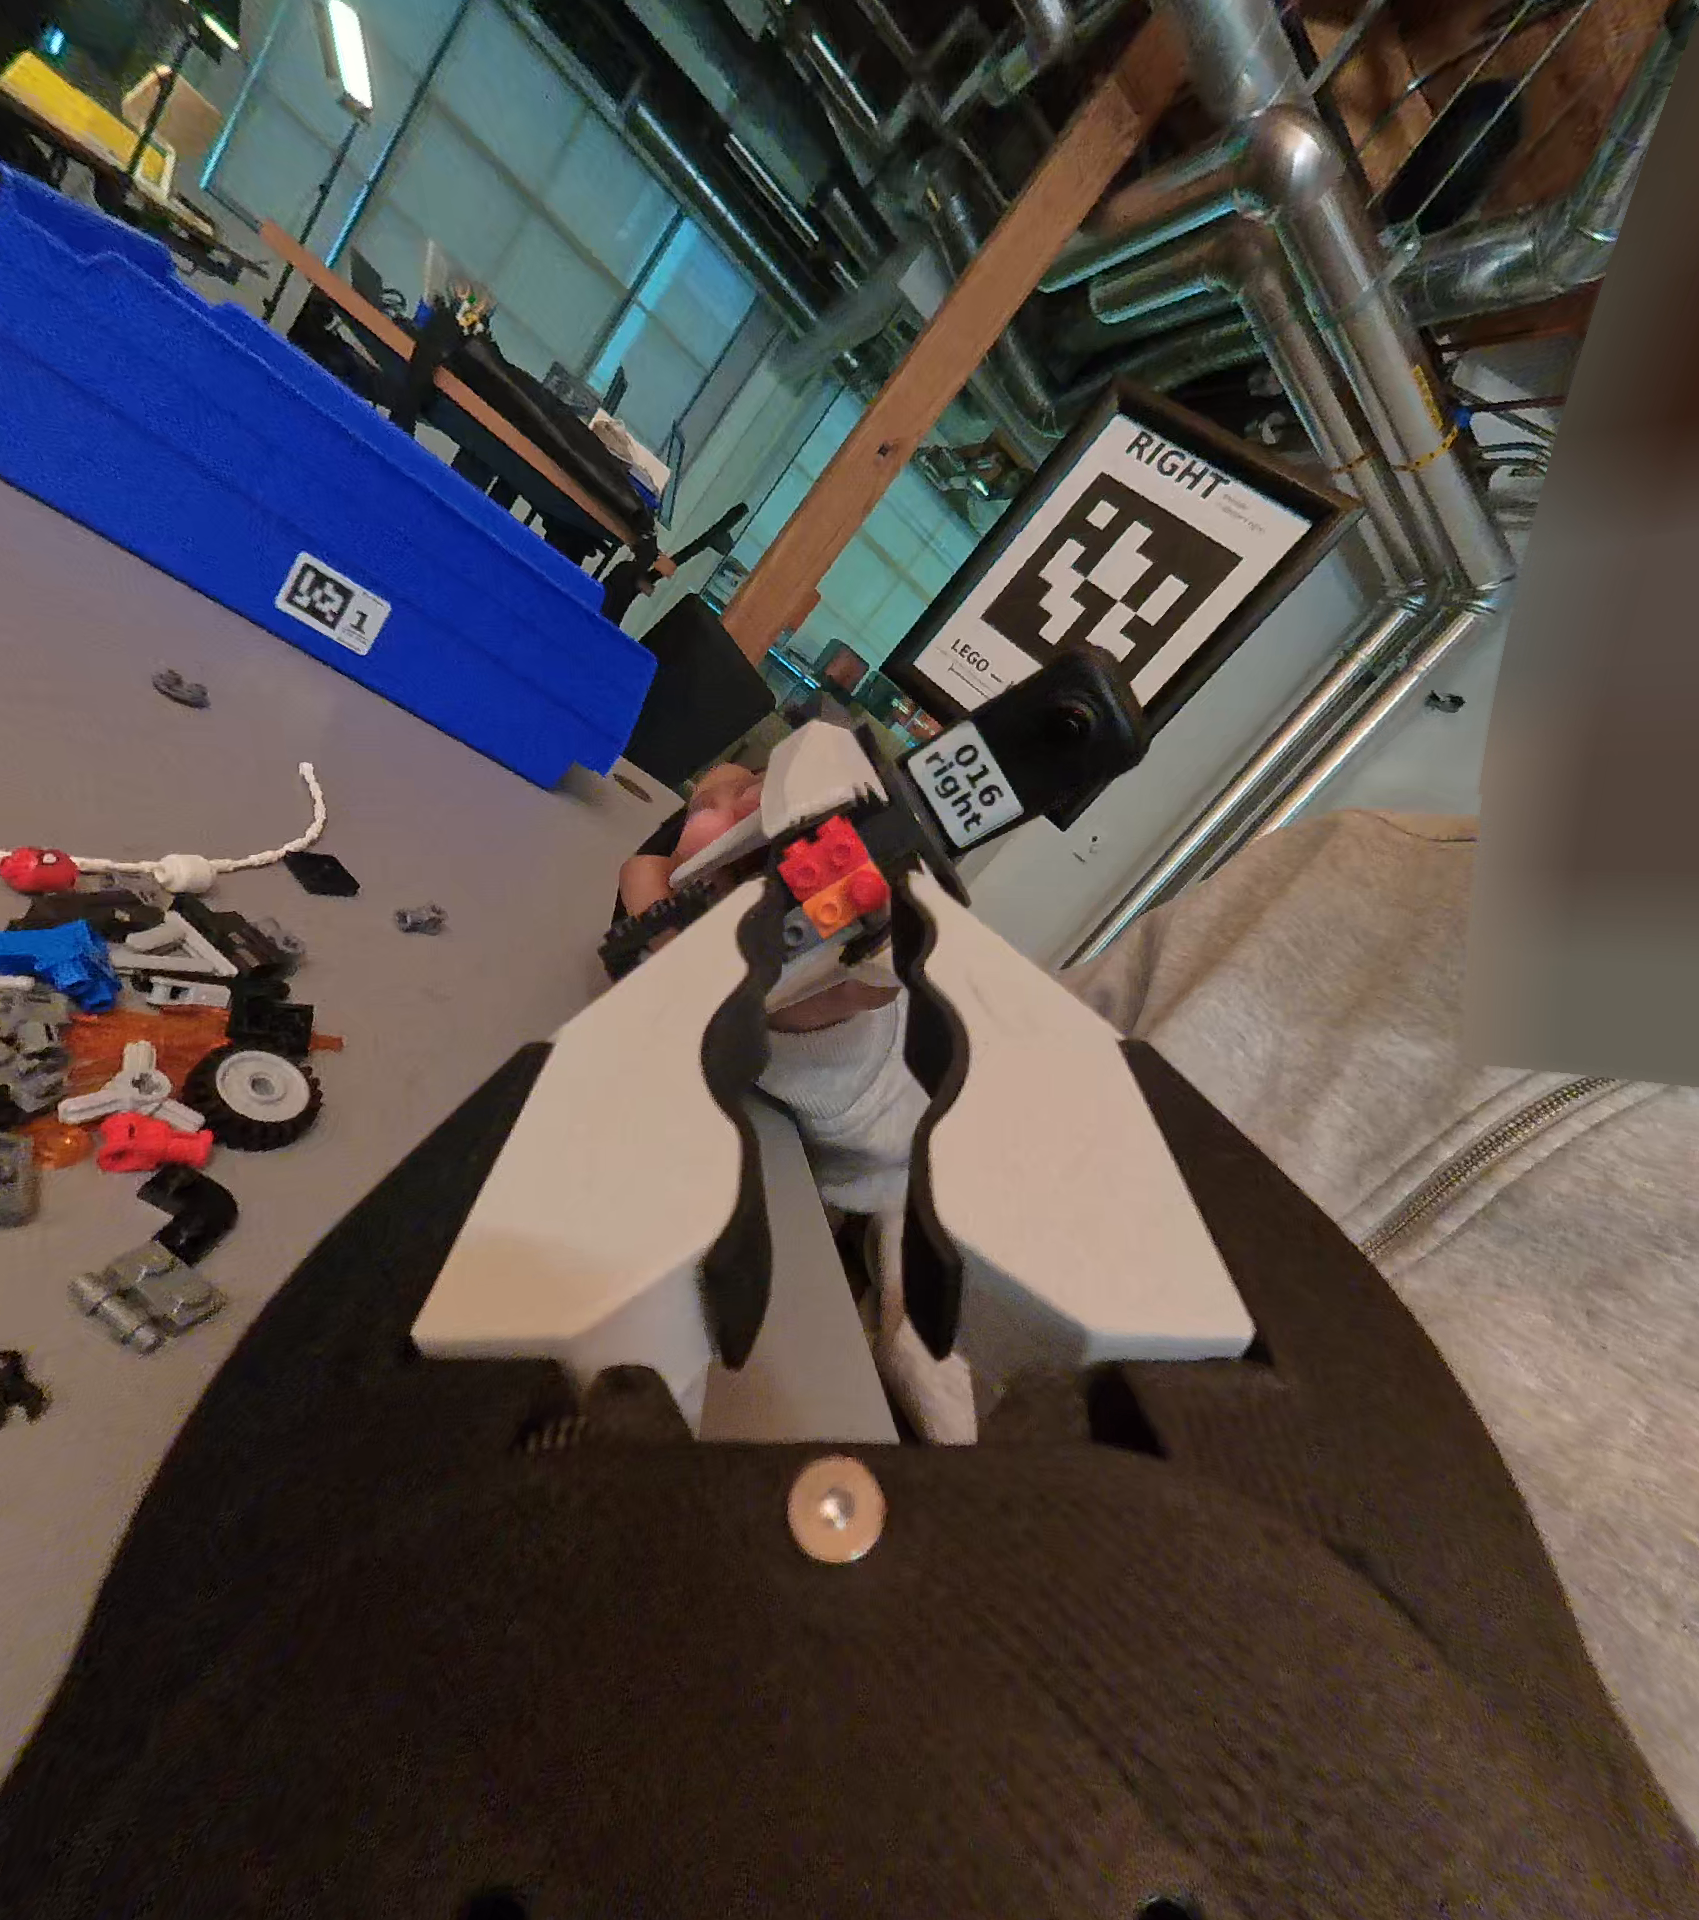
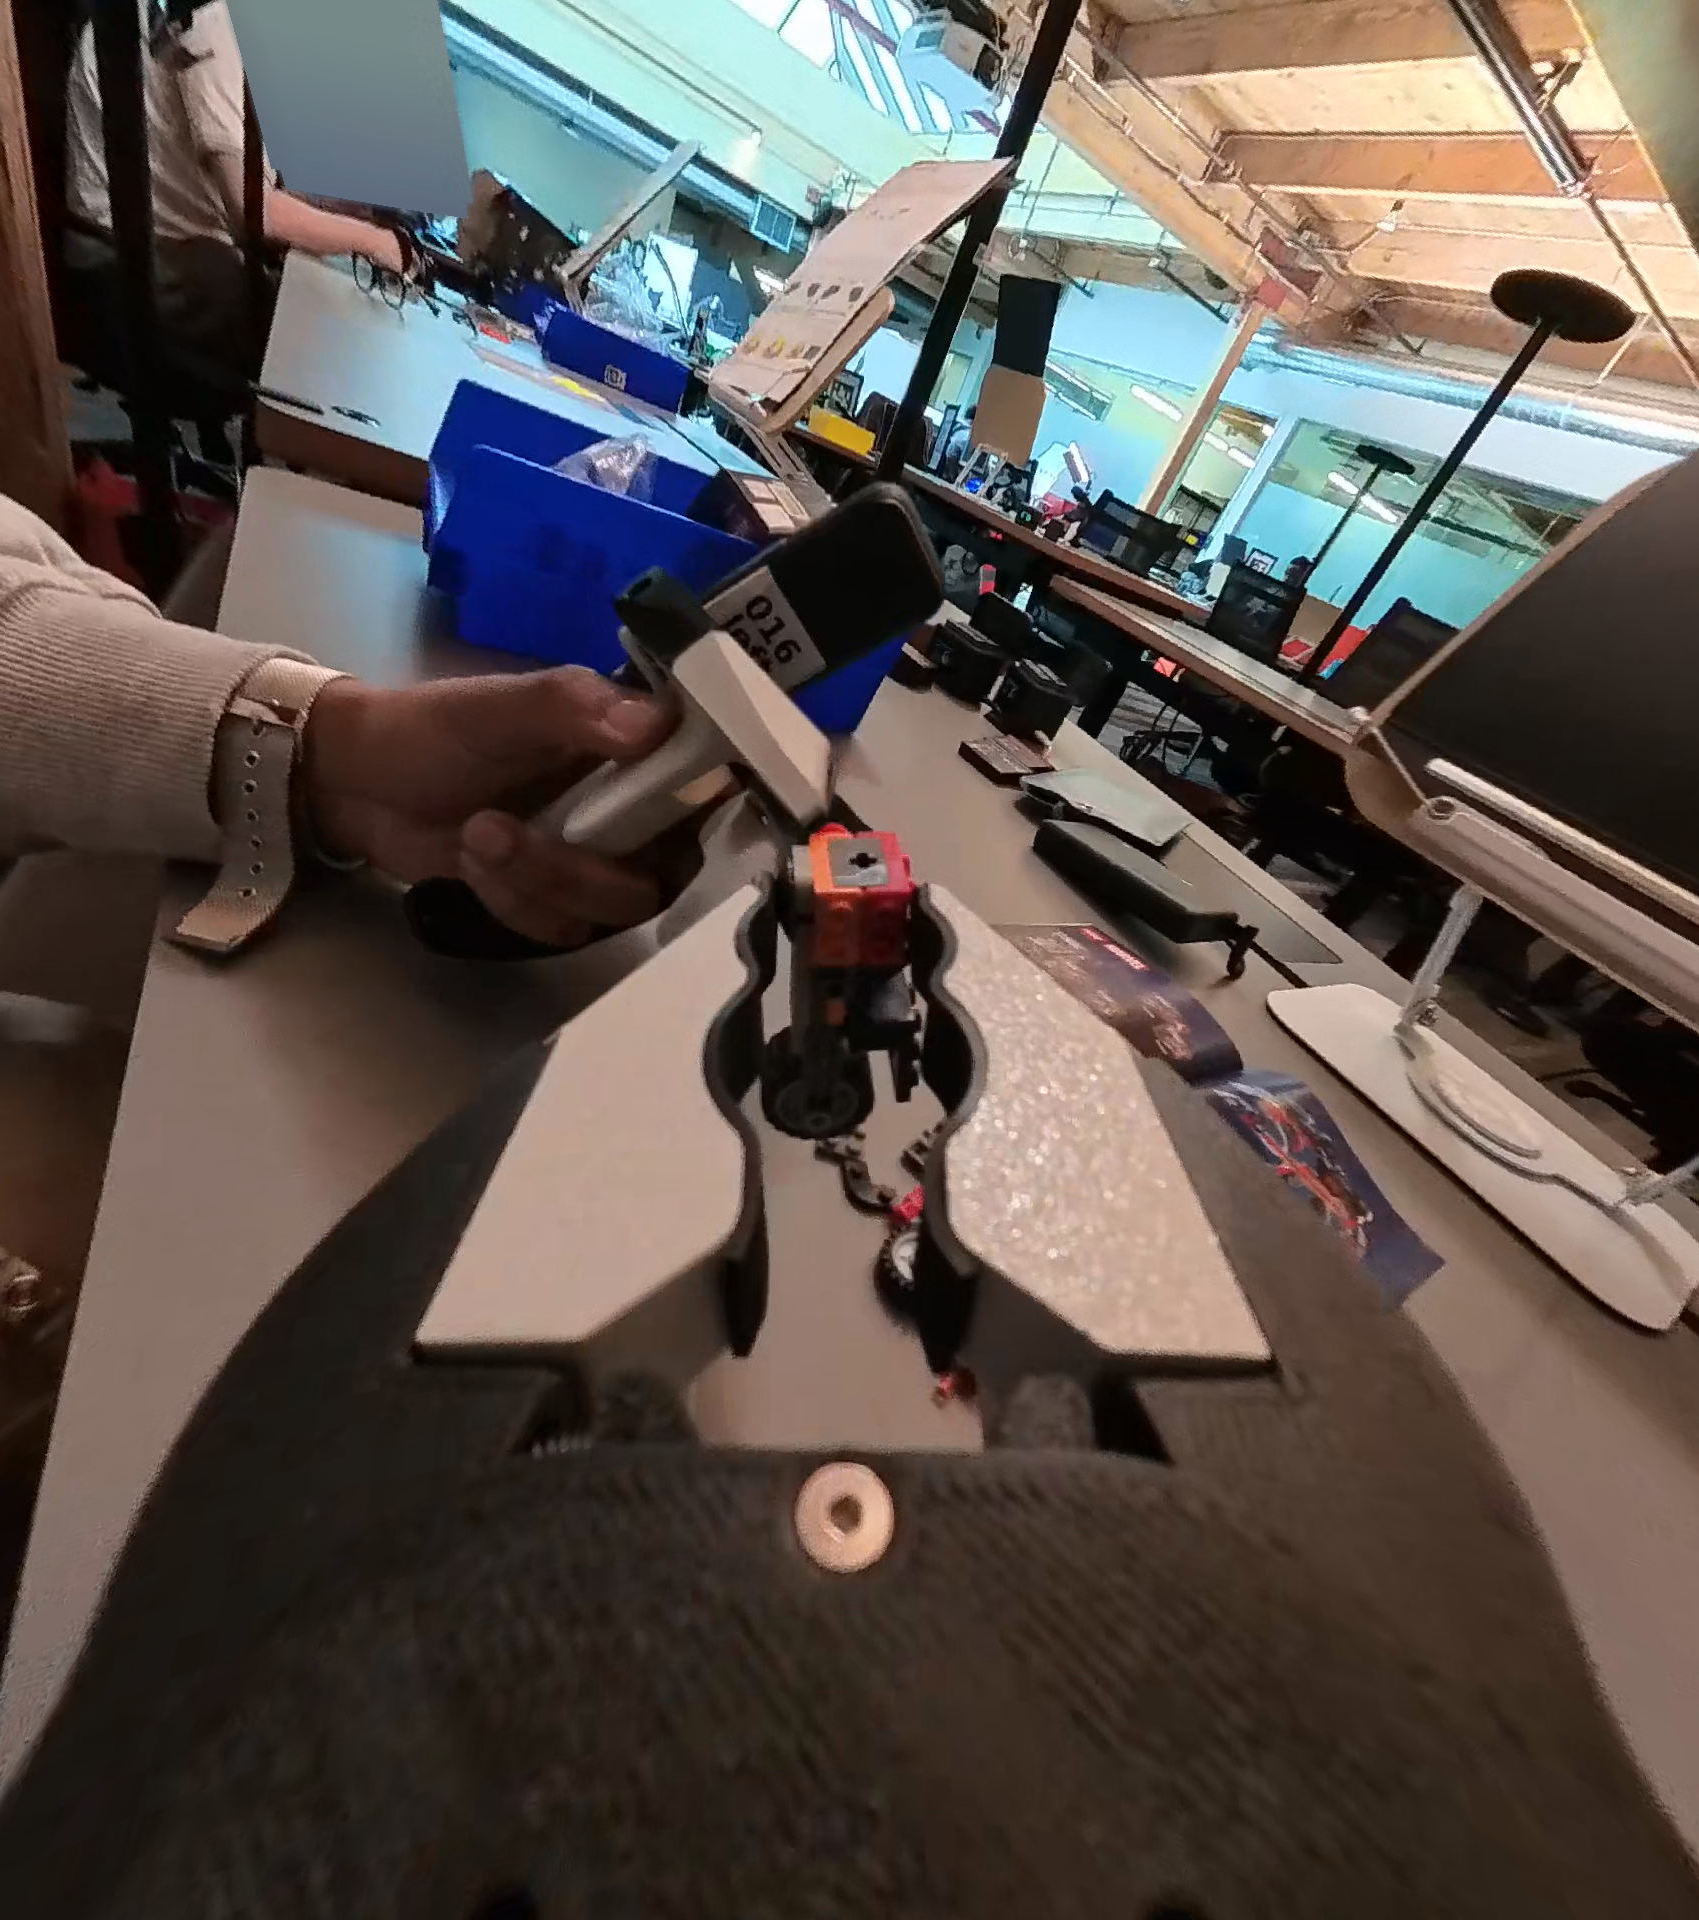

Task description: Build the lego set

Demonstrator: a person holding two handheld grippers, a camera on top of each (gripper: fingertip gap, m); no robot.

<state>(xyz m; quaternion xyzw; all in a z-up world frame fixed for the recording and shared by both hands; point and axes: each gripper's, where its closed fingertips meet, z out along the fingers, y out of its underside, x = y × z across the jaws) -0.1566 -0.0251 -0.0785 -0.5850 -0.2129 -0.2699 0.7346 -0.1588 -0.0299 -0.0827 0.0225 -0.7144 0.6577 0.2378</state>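
A small brick assembly (image 1: 832, 883) of red, orange and grey bricks sits between the tips of my left gripper (image 1: 837, 914), which is shut on it in the air. In the right wrist view the same assembly (image 2: 855, 914) is clamped between the tips of my right gripper (image 2: 850, 914), with a black wheel (image 2: 814, 1101) and black parts hanging below it. The left gripper's fingers (image 2: 762, 727), held by a hand (image 2: 471, 769), meet the assembly's top. The right gripper's fingers (image 1: 809, 784) show just behind the bricks in the left wrist view.
A pile of loose brick parts (image 1: 76, 1039) lies on the grey table (image 1: 45, 727) at left, with a blue bin (image 1: 253, 468) behind. A framed marker sign (image 1: 1115, 561) stands beyond. A booklet (image 2: 1292, 1143), monitor stand (image 2: 1447, 1143) and a blue bin (image 2: 554, 561) show in the right wrist view. Only a small space, under 4 cm, lies between the two pairs of fingers.
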